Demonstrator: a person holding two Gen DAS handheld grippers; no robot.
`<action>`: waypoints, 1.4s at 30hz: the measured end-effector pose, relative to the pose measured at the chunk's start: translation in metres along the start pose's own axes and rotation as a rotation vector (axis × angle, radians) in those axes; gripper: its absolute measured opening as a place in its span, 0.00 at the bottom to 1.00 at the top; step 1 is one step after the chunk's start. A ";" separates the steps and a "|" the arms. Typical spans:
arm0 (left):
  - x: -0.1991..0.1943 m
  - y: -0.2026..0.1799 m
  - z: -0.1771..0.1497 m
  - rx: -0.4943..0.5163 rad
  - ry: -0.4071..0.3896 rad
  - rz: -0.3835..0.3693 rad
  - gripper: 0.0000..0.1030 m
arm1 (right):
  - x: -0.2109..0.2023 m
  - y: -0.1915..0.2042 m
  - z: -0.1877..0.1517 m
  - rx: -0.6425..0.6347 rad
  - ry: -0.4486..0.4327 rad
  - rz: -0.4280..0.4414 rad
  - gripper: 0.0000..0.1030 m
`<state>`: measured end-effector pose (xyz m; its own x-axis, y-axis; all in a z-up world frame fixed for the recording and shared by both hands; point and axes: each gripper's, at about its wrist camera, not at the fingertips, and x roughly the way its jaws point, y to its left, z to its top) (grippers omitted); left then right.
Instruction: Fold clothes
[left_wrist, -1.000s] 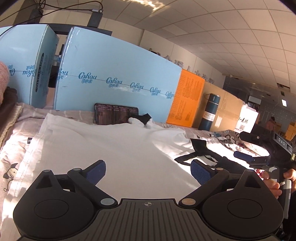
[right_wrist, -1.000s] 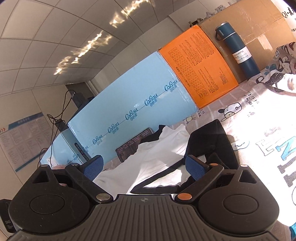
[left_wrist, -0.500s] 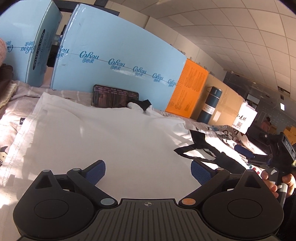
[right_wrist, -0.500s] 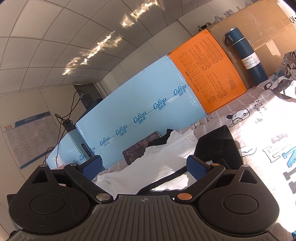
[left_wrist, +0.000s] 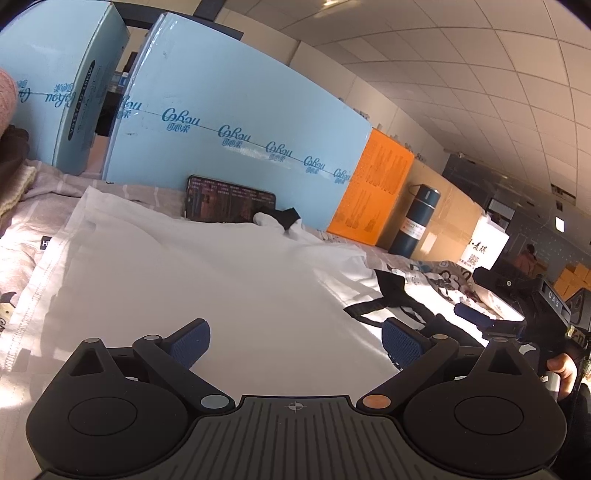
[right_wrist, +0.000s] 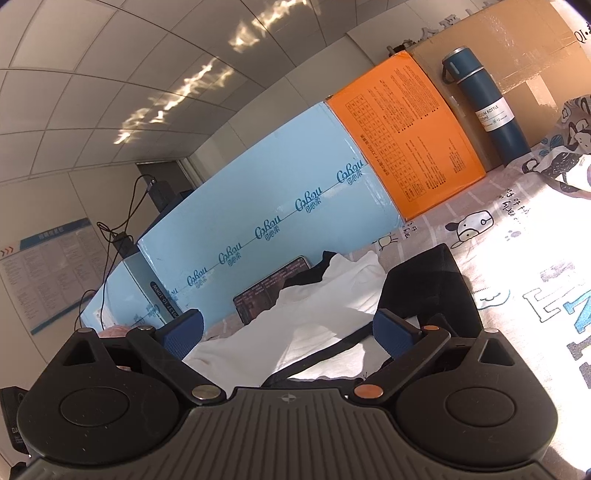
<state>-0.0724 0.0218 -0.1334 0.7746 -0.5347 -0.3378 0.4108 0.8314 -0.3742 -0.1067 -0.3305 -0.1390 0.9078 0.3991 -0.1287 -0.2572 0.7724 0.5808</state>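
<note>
A white garment (left_wrist: 207, 280) with black trim lies spread flat on the patterned bedsheet (left_wrist: 22, 254). My left gripper (left_wrist: 295, 341) hovers open just above its near part, nothing between the blue pads. In the left wrist view my right gripper (left_wrist: 491, 319) sits at the far right, held by a hand (left_wrist: 563, 369), close to the garment's black sleeve (left_wrist: 391, 295). In the right wrist view the right gripper (right_wrist: 288, 332) is open over the white garment (right_wrist: 295, 317), with the black sleeve (right_wrist: 428, 280) just ahead of its right finger.
Light blue boxes (left_wrist: 236, 122) and an orange box (left_wrist: 373, 192) line the far side. A phone (left_wrist: 229, 201) leans against the blue box. A dark blue bottle (left_wrist: 415, 225) stands before a cardboard box (left_wrist: 447, 221). Folded clothes (left_wrist: 11, 158) are piled at the left.
Both grippers have tilted and shifted slightly over the garment; the left view now sits lower and closer to the cloth. Both stay open, and the garment has not moved.
</note>
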 end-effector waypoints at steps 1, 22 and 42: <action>0.000 0.000 0.000 -0.003 -0.001 -0.002 0.98 | 0.001 -0.001 0.000 0.007 0.004 -0.009 0.96; -0.005 0.001 0.000 -0.008 -0.033 0.016 1.00 | 0.007 0.000 0.001 -0.020 0.035 0.011 1.00; -0.044 -0.029 0.000 0.143 -0.248 0.001 1.00 | -0.033 0.022 -0.002 -0.091 -0.043 -0.020 1.00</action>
<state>-0.1187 0.0215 -0.1075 0.8618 -0.4953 -0.1099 0.4600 0.8542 -0.2424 -0.1430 -0.3257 -0.1234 0.9261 0.3628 -0.1038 -0.2659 0.8225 0.5028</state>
